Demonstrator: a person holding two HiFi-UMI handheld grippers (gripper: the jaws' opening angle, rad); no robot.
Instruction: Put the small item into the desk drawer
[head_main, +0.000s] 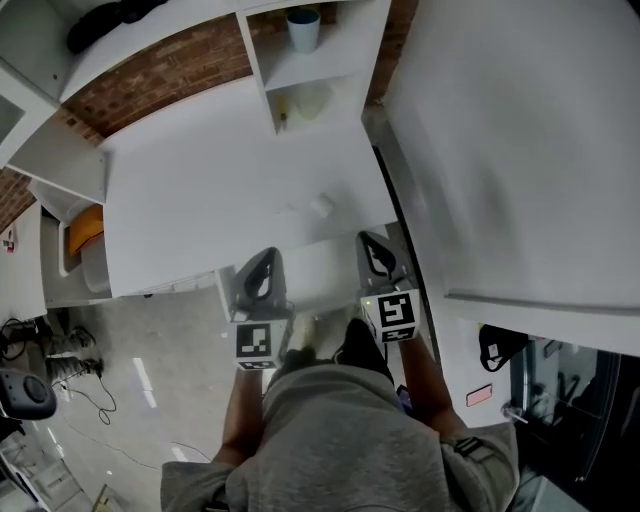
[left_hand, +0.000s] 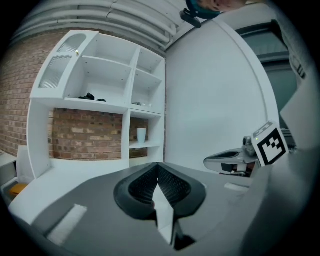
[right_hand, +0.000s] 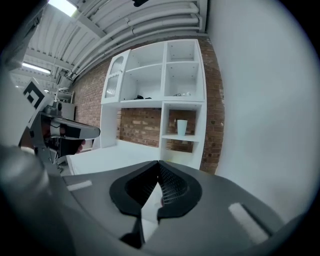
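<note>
I have both grippers low and side by side at the near edge of the desk (head_main: 200, 200), pointing across it, and I read that as lining up on the job, not yet working it. The item (head_main: 322, 205) lies out on the white top, ahead of the grippers and roughly between their lines, well apart from both and a little nearer the right one. The shelf (head_main: 330, 70) stands at the back with a cup (head_main: 304, 28) in it, clear of my path. Between the two grippers, just under the desk edge, a white panel (head_main: 320, 268) shows, which I take for the drawer. I can't tell from here whether it is pulled out or shut. That would explain the stance: one gripper placed for the drawer, the other for the pick. The left gripper (left_hand: 158, 166) has its jaws closed tip to tip, with nothing between the ribbed pads (left_hand: 172, 185) and nothing touched. The right gripper (right_hand: 159, 165) is the same: jaws fully together, empty, hanging in the air over the desk edge. To lift the item I would have to part one pair first.
</note>
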